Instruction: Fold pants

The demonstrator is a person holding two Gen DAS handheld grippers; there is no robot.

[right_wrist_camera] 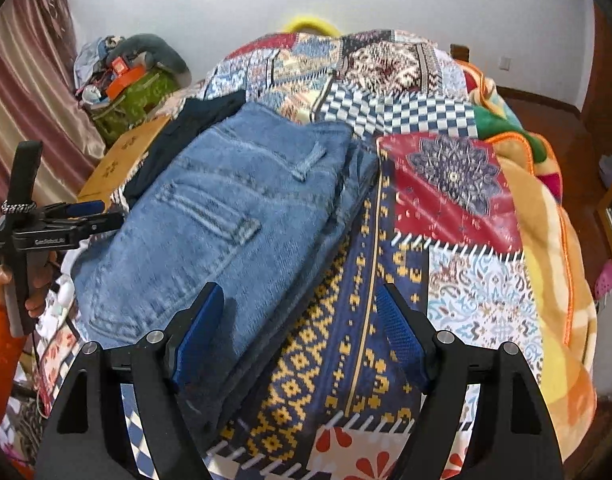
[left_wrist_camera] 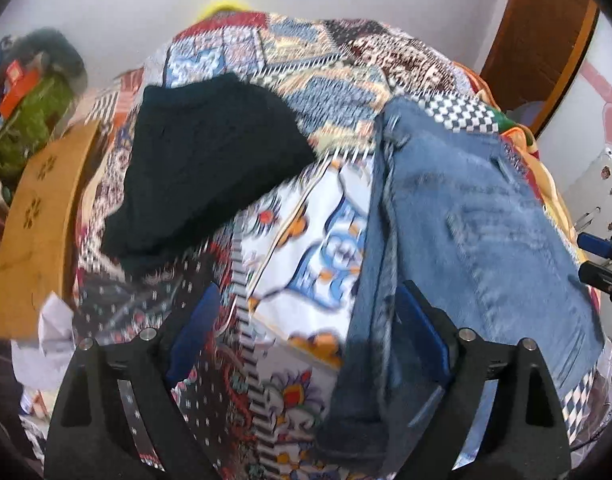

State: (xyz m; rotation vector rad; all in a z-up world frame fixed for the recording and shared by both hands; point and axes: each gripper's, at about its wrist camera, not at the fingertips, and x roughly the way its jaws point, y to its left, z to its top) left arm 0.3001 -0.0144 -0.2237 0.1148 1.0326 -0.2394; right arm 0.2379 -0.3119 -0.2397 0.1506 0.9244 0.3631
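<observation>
Blue denim pants point(right_wrist_camera: 226, 216) lie folded on a patchwork bedspread point(right_wrist_camera: 446, 184). In the left wrist view the pants point(left_wrist_camera: 466, 232) lie at the right, their near edge draped over the right finger. My left gripper point(left_wrist_camera: 310, 332) is open, with bedspread point(left_wrist_camera: 306, 248) between its fingers; it also shows in the right wrist view point(right_wrist_camera: 82, 216) at the left of the pants. My right gripper point(right_wrist_camera: 298, 332) is open, its left finger over the pants' near edge. Its tips show in the left wrist view point(left_wrist_camera: 598, 256) at the right edge.
A folded black garment point(left_wrist_camera: 202, 168) lies on the bed beyond the left gripper, left of the jeans. A wooden headboard point(left_wrist_camera: 38, 232) and a green bag with clutter point(right_wrist_camera: 134, 92) stand at the left. An orange blanket point(right_wrist_camera: 546, 248) lies along the bed's right side.
</observation>
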